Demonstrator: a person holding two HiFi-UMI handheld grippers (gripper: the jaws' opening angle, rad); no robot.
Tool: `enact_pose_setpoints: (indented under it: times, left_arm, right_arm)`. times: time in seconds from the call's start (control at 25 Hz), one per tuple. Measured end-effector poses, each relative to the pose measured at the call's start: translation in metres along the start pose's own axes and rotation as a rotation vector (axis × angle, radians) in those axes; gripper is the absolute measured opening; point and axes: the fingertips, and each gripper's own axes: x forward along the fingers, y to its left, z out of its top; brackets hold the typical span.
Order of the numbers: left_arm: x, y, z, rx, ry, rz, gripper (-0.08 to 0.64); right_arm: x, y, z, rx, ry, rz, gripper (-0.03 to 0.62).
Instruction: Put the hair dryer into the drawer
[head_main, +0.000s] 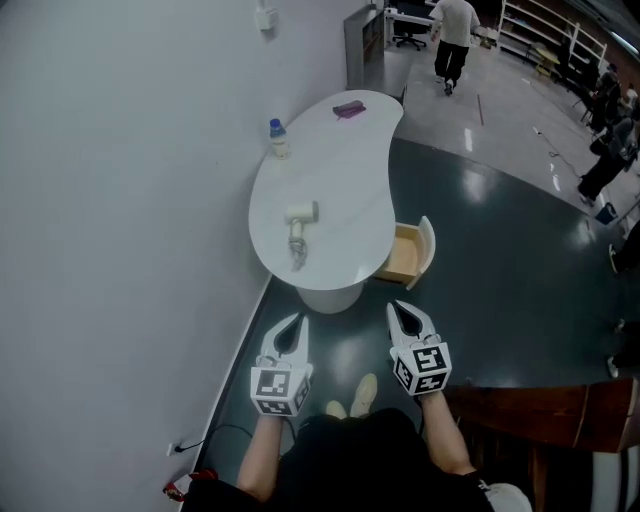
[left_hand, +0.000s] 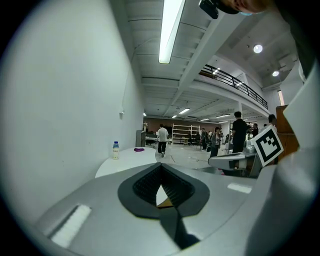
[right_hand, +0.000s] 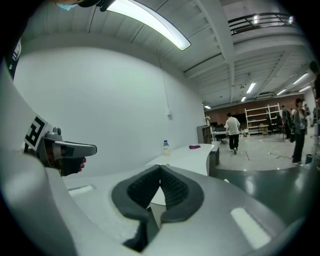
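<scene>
The white hair dryer (head_main: 300, 222) lies on the white curved table (head_main: 350, 170), its cord coiled towards the near edge. The wooden drawer (head_main: 408, 254) stands pulled out at the table's right side, under the top. Both grippers hover short of the table, level with each other and well apart from the dryer. My left gripper (head_main: 297, 320) (left_hand: 161, 166) is shut with nothing in it. My right gripper (head_main: 398, 306) (right_hand: 160, 168) is also shut and empty. The jaws hide the dryer in both gripper views.
A small bottle (head_main: 278, 138) (left_hand: 115, 150) (right_hand: 166, 148) and a purple object (head_main: 349, 109) (right_hand: 194, 146) sit on the table's far half. A white wall runs along the left. A wooden unit (head_main: 540, 410) stands at my right. People walk in the hall beyond.
</scene>
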Motion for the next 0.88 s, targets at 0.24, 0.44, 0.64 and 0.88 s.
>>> enact_pose_setpoints:
  times: [0.24,0.44,0.64,0.88]
  left_arm:
    - [0.039,-0.015,0.008,0.014,0.014,0.011,0.008]
    - [0.062,-0.018,0.011,0.016,0.018,0.03,0.008]
    - [0.08,-0.015,0.01,0.014,0.033,0.043,0.008]
    - [0.104,0.007,0.006,0.001,0.049,0.052,0.008]
  right_arm:
    - [0.019,-0.038,0.01,0.0,-0.002,0.028,0.003]
    - [0.036,-0.052,0.014,-0.008,0.0,0.061,0.003]
    - [0.054,-0.063,0.011,0.003,0.019,0.078,0.003]
    - [0.086,-0.07,0.015,0.01,0.022,0.082,0.003]
